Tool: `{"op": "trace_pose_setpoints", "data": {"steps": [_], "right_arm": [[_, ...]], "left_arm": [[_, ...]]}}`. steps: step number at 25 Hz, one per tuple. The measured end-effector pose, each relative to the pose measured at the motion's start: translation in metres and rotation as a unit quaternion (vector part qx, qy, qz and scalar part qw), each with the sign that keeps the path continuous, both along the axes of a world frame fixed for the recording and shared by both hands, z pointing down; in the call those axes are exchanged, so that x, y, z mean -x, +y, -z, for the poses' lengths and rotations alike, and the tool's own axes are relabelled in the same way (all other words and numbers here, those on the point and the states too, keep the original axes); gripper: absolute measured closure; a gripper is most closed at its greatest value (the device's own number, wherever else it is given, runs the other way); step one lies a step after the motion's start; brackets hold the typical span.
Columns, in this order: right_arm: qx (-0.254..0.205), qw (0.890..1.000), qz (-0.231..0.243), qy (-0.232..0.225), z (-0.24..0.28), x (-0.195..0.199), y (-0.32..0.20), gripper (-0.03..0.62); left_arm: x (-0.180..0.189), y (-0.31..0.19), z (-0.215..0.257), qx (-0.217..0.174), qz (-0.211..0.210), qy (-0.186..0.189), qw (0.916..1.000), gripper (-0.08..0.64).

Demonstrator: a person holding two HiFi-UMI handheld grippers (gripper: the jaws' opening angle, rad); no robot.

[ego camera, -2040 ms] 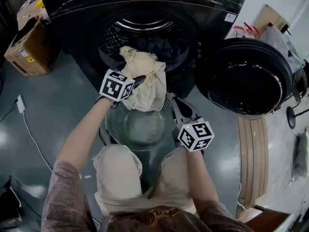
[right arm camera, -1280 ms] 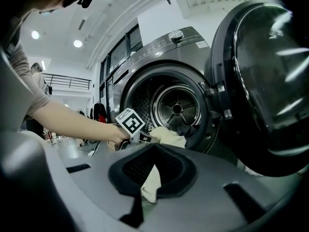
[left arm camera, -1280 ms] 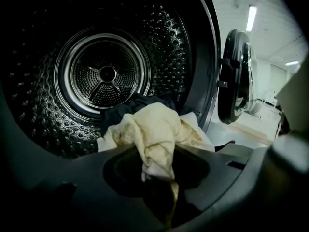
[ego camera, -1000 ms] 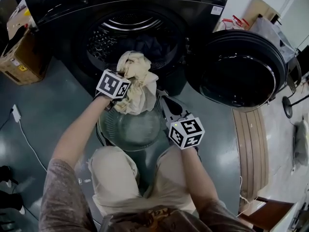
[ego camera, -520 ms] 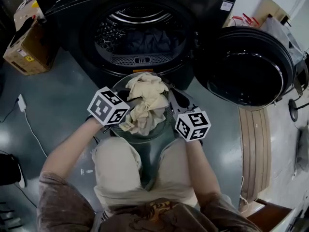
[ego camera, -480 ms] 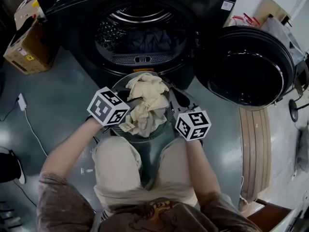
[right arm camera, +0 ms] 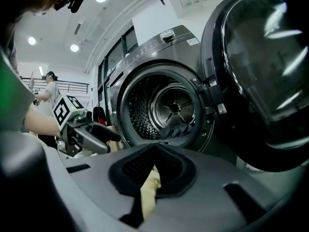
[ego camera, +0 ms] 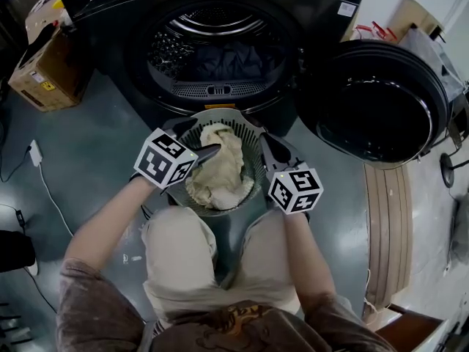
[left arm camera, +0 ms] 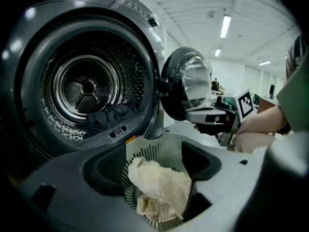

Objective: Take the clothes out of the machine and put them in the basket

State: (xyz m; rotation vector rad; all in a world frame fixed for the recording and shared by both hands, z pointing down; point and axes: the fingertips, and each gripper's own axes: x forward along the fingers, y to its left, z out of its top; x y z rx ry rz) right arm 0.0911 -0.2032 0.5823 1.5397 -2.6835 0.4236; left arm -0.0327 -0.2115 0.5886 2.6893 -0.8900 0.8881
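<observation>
Head view: the cream cloth (ego camera: 220, 174) sits bunched in the basket (ego camera: 253, 132), right in front of the open machine (ego camera: 220, 6), with dark clothes (ego camera: 223, 61) in the drum. Left gripper view: the left gripper (left arm camera: 153, 164) has let go. Its jaws have just been opening and stand wide above the cloth, pinching nothing. Right gripper view: the right gripper (right arm camera: 154, 150) is clamped on the basket's rim.

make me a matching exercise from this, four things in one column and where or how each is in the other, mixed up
1 cream cloth
2 dark clothes
3 door
4 cardboard box

a in the drum
b on the floor
c in the basket
d swung open

Pairs: 1-c, 2-a, 3-d, 4-b
</observation>
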Motion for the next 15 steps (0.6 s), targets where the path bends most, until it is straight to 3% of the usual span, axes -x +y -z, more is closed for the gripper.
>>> {"op": "trace_pose_setpoints", "data": {"steps": [8, 12, 15], "right_arm": [[-0.006, 1.0, 0.006, 0.003, 0.006, 0.014, 0.004, 0.597], [-0.013, 1.0, 0.004, 0.013, 0.011, 0.02, 0.003, 0.597], [-0.017, 1.0, -0.003, 0.022, 0.013, 0.021, 0.0, 0.597]], "left_arm": [[0.013, -0.109, 0.003, -0.082, 0.063, -0.008, 0.9946, 0.196], [0.013, -0.169, -0.004, -0.106, 0.074, -0.043, 0.9907, 0.196], [0.01, -0.212, -0.009, -0.132, 0.057, -0.108, 0.9837, 0.181]]}}
